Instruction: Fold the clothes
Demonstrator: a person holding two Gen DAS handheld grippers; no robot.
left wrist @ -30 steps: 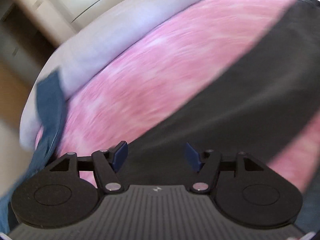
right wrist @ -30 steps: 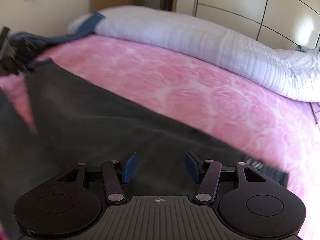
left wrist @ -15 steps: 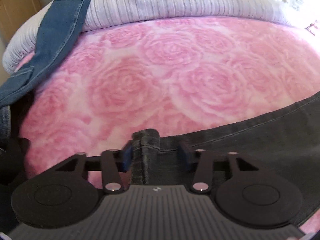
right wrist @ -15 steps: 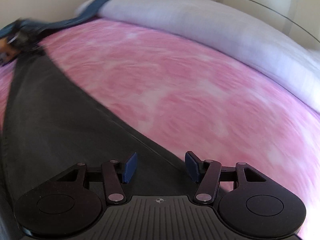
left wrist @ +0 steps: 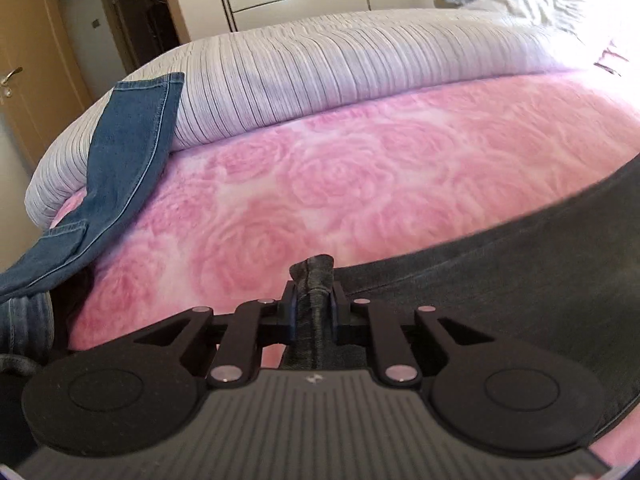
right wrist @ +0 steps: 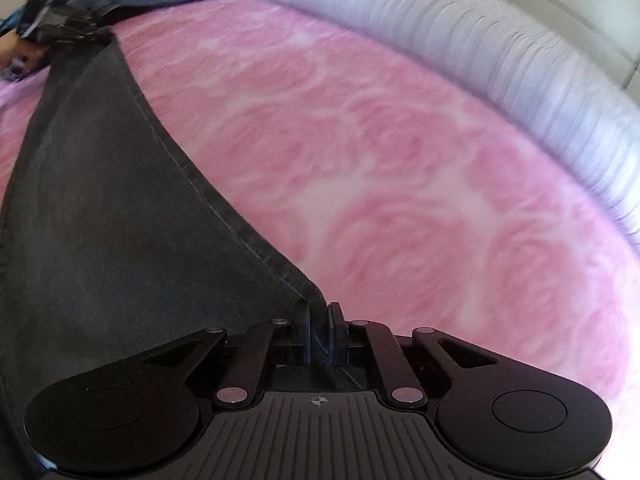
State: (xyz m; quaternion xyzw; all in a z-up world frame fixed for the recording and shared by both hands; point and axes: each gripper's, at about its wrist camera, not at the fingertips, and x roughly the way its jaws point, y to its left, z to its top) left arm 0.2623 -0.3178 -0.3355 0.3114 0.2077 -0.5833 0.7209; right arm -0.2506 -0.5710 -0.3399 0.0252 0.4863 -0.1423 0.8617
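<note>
The left gripper (left wrist: 313,312) has a bunched corner of the dark jeans (left wrist: 500,280) between its pads; its jaws are closing, already pressing the thick hem, which pokes up just past the fingertips. From there the dark cloth runs off to the right, low across the pink blanket (left wrist: 320,184). Taking the corner rather than the middle looks meant to give control of a whole edge.

The right gripper (right wrist: 319,336) is clamped nearly fully closed on the seamed edge of the same jeans (right wrist: 100,220). The stitched seam leads up and left from its tips, and the cloth spreads flat to the left of the tool. At the far end of that edge the other gripper (right wrist: 68,26) shows, so the garment is pinned at both ends of one side. That likely sets up lifting or drawing the edge over for a fold.

Farther out, beyond the blanket, lies a striped duvet (left wrist: 340,72). A pair of blue jeans (left wrist: 128,148) drapes over its end, ahead and left of the left tool, probably waiting its turn.
</note>
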